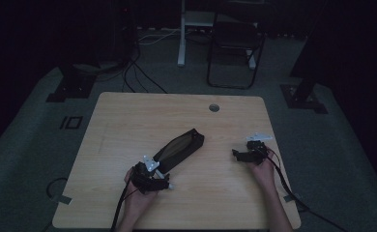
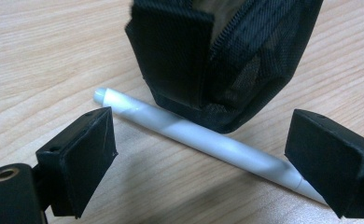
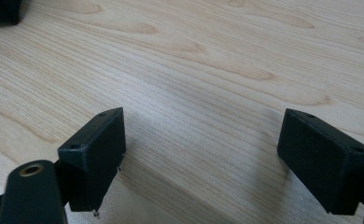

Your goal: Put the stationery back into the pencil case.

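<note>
The left gripper has its jaws spread wide astride a white pen lying flat on the table, its middle tucked just under the end of a black zip pouch. Closing here risks snagging the fabric, or rolling the pen away. The right gripper hangs spread over bare wood. The high view places pouch and grippers — but barely shows the pen.
</note>
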